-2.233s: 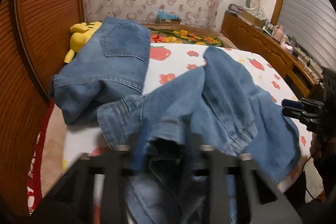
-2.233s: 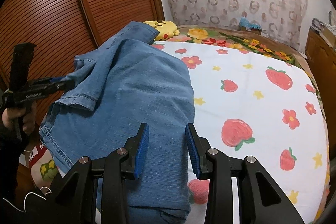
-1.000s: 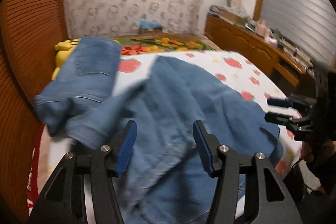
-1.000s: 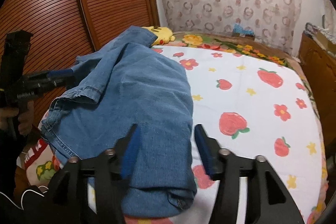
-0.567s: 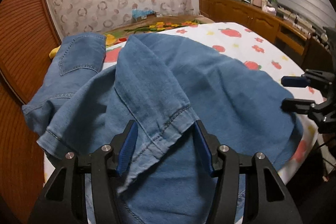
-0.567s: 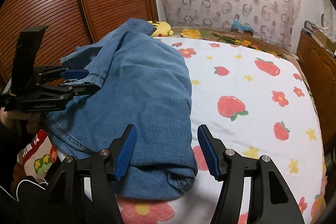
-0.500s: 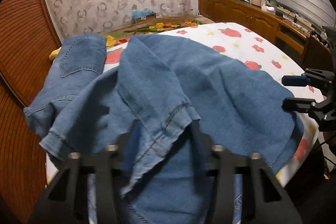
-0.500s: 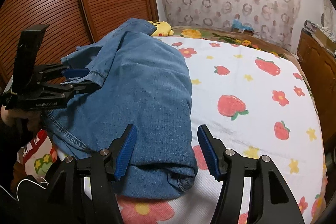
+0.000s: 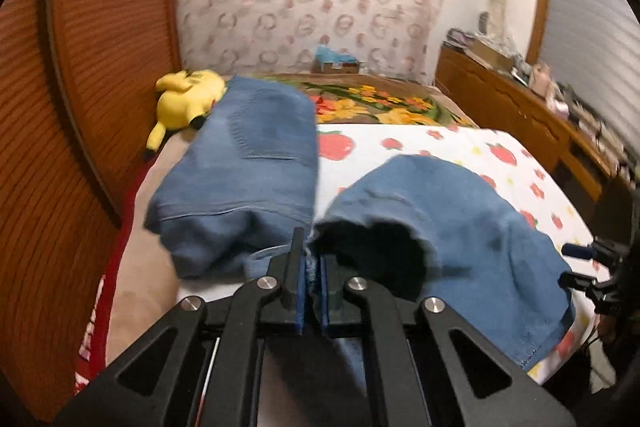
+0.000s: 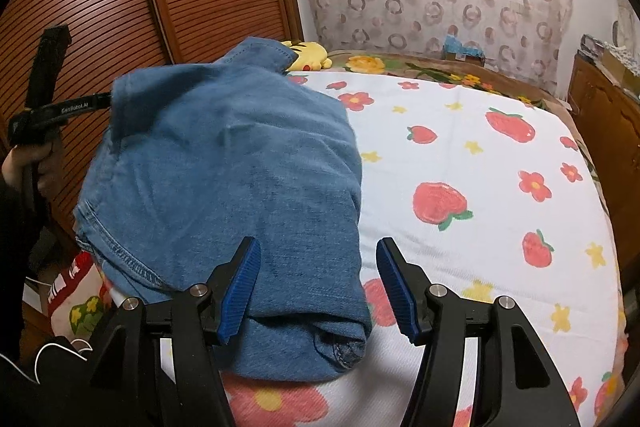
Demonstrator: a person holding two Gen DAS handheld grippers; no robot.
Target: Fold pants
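Observation:
Blue jeans (image 10: 232,167) lie folded along the left side of the strawberry-print bed sheet (image 10: 480,167). In the left wrist view the waist part (image 9: 256,163) rests flat by the wardrobe, and a leg (image 9: 460,227) bulges up to the right of it. My left gripper (image 9: 311,267) is shut on the leg's hem edge, denim pinched between its blue pads. The right wrist view shows that left gripper (image 10: 104,99) at the jeans' far left corner. My right gripper (image 10: 318,279) stands open just above the folded near end, touching nothing; the left wrist view shows the right gripper (image 9: 576,265) at the bed's right edge.
A yellow plush toy (image 9: 186,99) lies at the head of the bed beside the jeans. Slatted wooden wardrobe doors (image 10: 120,7) run close along the left. A cluttered wooden dresser (image 9: 520,115) lines the right wall. A small blue box (image 9: 336,61) stands behind the bed.
My left gripper has closed on the leg's hem and drawn it toward the wardrobe side, so the leg now bulges. The right gripper has stayed open and still.

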